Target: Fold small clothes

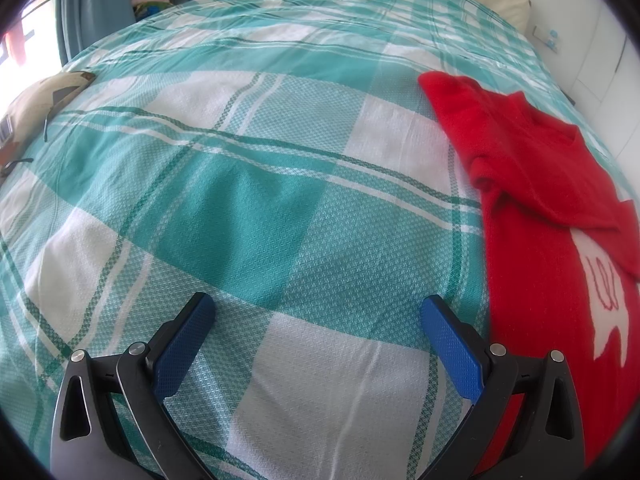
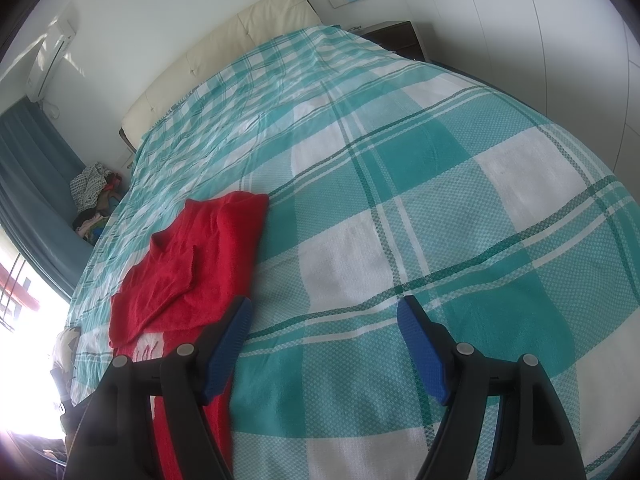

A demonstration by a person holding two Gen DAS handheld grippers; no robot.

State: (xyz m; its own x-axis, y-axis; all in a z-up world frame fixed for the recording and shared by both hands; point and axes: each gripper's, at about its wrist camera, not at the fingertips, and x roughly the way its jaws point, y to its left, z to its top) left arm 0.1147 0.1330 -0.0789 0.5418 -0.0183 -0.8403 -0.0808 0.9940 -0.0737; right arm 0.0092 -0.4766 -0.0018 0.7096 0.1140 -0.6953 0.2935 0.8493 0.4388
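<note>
A: Start at the jaws. How do they stand?

B: Both pairs are spread wide with nothing between them. The left gripper hangs over bare bedspread, blue pads facing each other across a white and teal check. The right gripper is the same, wide apart and holding nothing, over the bedspread

A: And the sweater?

B: The red sweater lies flat on the bed between the two grippers. From the left gripper it is off to the right, its edge just beside the right-hand finger. From the right gripper the sweater is off to the left, and the left-hand finger sits over its edge

A: Which way does it run?

B: Lengthwise away from both cameras, hem nearest, neck end toward the headboard. Both sleeves look already folded in across the chest, partly covering a white pattern on the front

A: Which hand is nearer?

B: Hard to separate; I'd judge each is beside its own long edge. Next is probably a grasp at the near hem, one gripper per corner, to carry it up toward the neck, so each has to swing inward first

A: Any containers?

B: None that I can see. Only a heap of clothes beside the bed by the curtain, and something beige at the bed's left edge that I can't identify
</note>
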